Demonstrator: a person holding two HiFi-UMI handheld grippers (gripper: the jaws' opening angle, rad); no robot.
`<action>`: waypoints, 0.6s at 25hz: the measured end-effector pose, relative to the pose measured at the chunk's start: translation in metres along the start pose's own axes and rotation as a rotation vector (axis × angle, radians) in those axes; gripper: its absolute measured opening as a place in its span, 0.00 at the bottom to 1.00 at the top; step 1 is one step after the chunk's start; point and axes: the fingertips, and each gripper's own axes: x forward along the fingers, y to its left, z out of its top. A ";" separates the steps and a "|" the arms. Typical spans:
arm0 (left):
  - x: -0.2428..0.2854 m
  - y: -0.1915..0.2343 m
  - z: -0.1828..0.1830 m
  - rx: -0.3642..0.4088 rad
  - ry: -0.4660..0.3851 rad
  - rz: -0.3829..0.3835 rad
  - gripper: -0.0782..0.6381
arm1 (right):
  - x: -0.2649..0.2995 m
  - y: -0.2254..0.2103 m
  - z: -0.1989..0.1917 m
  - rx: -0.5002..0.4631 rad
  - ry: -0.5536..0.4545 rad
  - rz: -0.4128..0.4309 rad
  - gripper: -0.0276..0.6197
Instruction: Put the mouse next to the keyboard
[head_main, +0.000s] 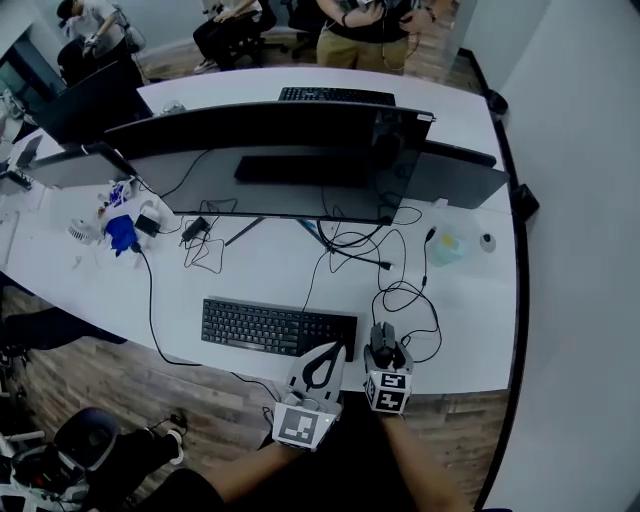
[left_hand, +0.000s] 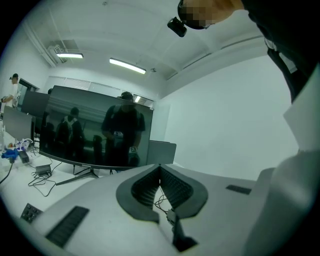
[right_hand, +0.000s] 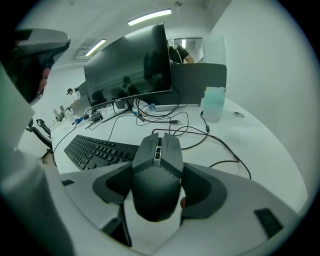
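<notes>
A black wired mouse (head_main: 384, 341) is clamped between the jaws of my right gripper (head_main: 386, 352), just right of the black keyboard (head_main: 278, 328) near the white desk's front edge. In the right gripper view the mouse (right_hand: 157, 175) fills the space between the dark pads, the right gripper (right_hand: 158, 168) is shut on it, and the keyboard (right_hand: 97, 149) lies to its left. The mouse's cable loops back toward the monitor. My left gripper (head_main: 322, 366) hovers at the keyboard's right end. Its jaws meet at their tips with nothing between them, as the left gripper view shows (left_hand: 160, 169).
A wide curved monitor (head_main: 270, 165) stands behind the keyboard, with tangled cables (head_main: 400, 295) under and right of it. A translucent cup (head_main: 447, 247) sits at the back right. Blue items and a power brick (head_main: 125, 230) lie at the left. People stand beyond the far desk.
</notes>
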 end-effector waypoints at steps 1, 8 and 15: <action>0.001 0.001 0.000 0.001 0.001 0.005 0.13 | 0.004 -0.001 -0.004 -0.005 0.012 0.000 0.51; 0.011 0.003 -0.009 -0.006 0.044 0.028 0.13 | 0.029 -0.013 -0.024 0.016 0.098 -0.004 0.51; 0.013 0.008 -0.013 0.022 0.072 0.022 0.13 | 0.043 -0.008 -0.035 0.007 0.152 -0.016 0.52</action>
